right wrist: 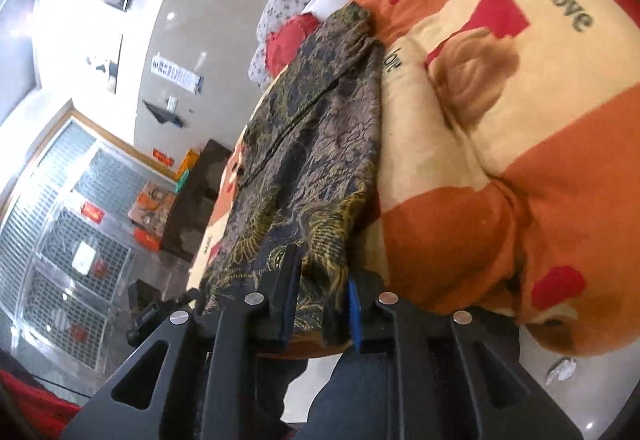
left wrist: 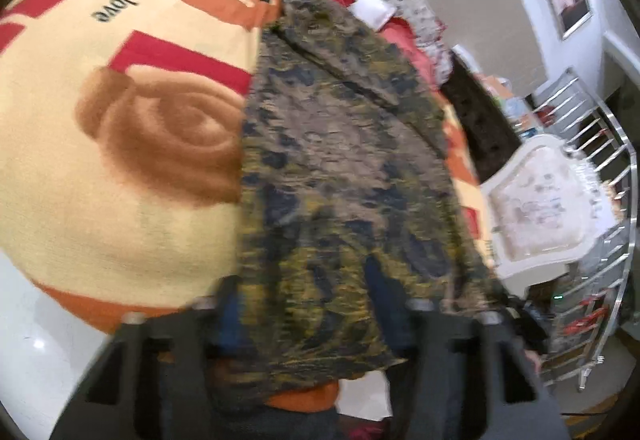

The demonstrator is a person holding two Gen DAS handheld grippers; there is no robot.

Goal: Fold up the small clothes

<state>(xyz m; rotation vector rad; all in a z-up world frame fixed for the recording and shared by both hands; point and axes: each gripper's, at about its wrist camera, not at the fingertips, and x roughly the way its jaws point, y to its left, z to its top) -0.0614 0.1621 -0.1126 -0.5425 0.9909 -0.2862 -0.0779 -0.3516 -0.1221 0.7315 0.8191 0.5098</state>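
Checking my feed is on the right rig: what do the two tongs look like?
Both are matte black plastic with triangular cut-outs and round silver bolt heads. The right tongs have flat black fingers, one lined with a blue pad. The left tongs are blurred, fingertips hidden. No cables, sleeves or markings visible.

A bed blanket (left wrist: 120, 168) printed with roses and "love" carries the dark patterned garment (left wrist: 340, 168) lying along it.

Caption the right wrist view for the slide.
Right hand-held gripper pinching the hem of a patterned garment lying on a "love" blanket.
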